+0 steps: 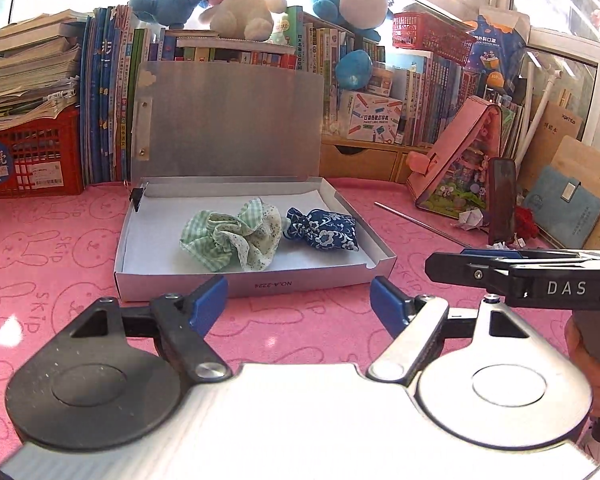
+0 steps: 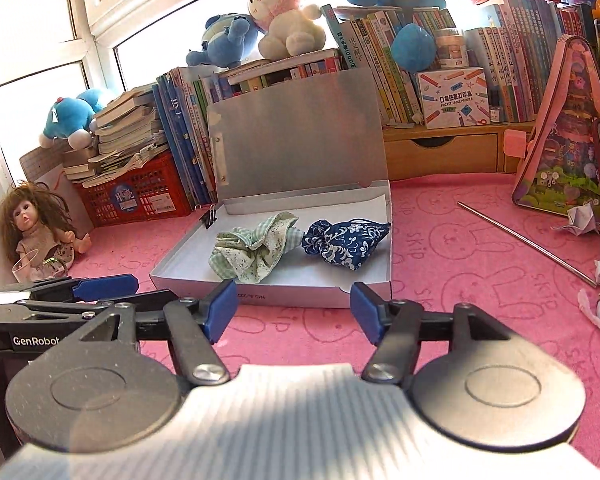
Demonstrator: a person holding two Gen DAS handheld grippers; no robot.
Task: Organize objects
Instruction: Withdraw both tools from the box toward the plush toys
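Note:
A shallow silver box [image 1: 256,283] [image 2: 172,277] lies open on the pink cloth, its lid [image 1: 232,120] [image 2: 300,132] propped up against the books. Inside lie a crumpled green checked cloth [image 1: 232,236] [image 2: 252,252] and, to its right, a dark blue floral pouch [image 1: 324,230] [image 2: 346,242]. My left gripper [image 1: 300,304] hovers just short of the box's front wall, open, nothing between its blue pads. My right gripper [image 2: 292,308] is likewise in front of the box, open and empty. Each gripper shows at the edge of the other's view.
Books, red crates [image 1: 32,156] and plush toys line the back. A pink triangular toy house [image 1: 464,156] [image 2: 560,128] stands at the right, with a thin metal rod [image 2: 524,240] and scraps on the cloth near it. A doll [image 2: 36,232] sits at the far left.

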